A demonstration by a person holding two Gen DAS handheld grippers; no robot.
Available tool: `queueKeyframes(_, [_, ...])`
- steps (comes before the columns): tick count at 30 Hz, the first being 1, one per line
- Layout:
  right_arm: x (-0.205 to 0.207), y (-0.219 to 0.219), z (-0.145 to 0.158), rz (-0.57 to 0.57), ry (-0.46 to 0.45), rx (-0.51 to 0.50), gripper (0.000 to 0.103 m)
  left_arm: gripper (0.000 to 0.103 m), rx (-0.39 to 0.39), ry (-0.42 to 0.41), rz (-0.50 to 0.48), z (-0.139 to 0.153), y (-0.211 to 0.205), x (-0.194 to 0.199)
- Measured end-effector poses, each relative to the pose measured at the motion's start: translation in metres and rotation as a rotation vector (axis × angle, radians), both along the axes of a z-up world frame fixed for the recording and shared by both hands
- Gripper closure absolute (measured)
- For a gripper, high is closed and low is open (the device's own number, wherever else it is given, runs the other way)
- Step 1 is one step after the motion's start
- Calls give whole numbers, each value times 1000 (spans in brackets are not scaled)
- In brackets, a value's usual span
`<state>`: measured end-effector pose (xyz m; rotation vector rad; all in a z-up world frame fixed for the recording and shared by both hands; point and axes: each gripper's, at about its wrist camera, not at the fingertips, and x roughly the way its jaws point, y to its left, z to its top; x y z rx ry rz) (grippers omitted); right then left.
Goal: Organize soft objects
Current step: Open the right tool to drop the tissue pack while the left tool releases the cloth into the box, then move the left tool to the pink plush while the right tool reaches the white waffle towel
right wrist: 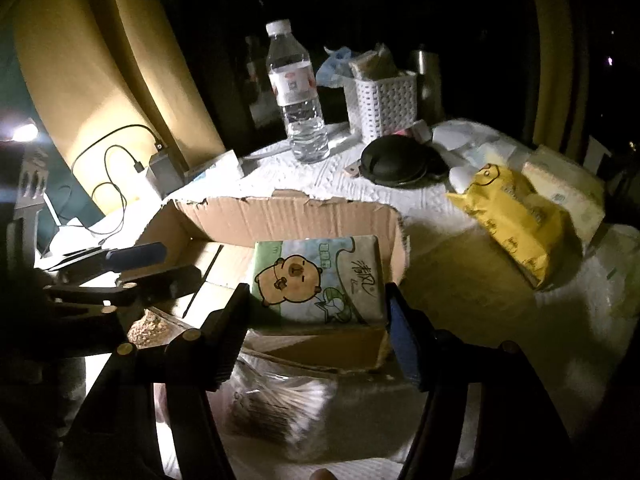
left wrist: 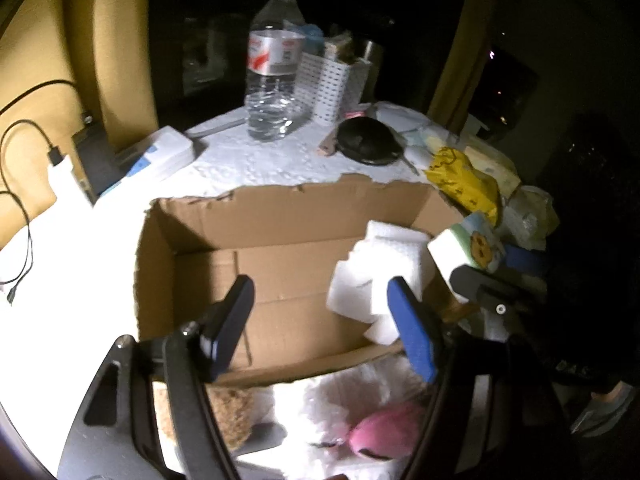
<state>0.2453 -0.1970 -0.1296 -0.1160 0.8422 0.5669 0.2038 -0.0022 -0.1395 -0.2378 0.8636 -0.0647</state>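
An open cardboard box (left wrist: 256, 220) sits on the white-covered table, also in the right wrist view (right wrist: 280, 210). White foam sponges (left wrist: 376, 272) lie in its right part. My right gripper (right wrist: 316, 304) is shut on a tissue pack with a cartoon capybara (right wrist: 316, 276) and holds it over the box; the pack also shows in the left wrist view (left wrist: 468, 246). My left gripper (left wrist: 320, 312) is open and empty over the box's near side. A white and pink plush toy (left wrist: 360, 420) and a brown scrubby pad (left wrist: 232, 412) lie in front of the box.
A water bottle (left wrist: 274, 64), a white perforated basket (left wrist: 332, 84) and a black round case (left wrist: 366, 140) stand behind the box. A yellow tissue pack (right wrist: 512, 216) lies at the right. A charger with cables (left wrist: 60, 168) lies at the left. A plastic-wrapped pack (right wrist: 276, 404) lies in front.
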Motion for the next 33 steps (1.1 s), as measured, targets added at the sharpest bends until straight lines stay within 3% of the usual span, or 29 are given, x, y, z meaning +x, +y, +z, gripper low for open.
queueKeyframes(5, [1,6,-5,-6,22,4,33,33,4,-13,16,3,9,-10])
queueKeyframes(8, [0,7,-5,-9,19,4,21,33,1,-22,18,6,12,-15])
queueKeyframes(33, [-77,-20,33,-64,-68,-9,21,32,8,-87,-32,36,-3,-87])
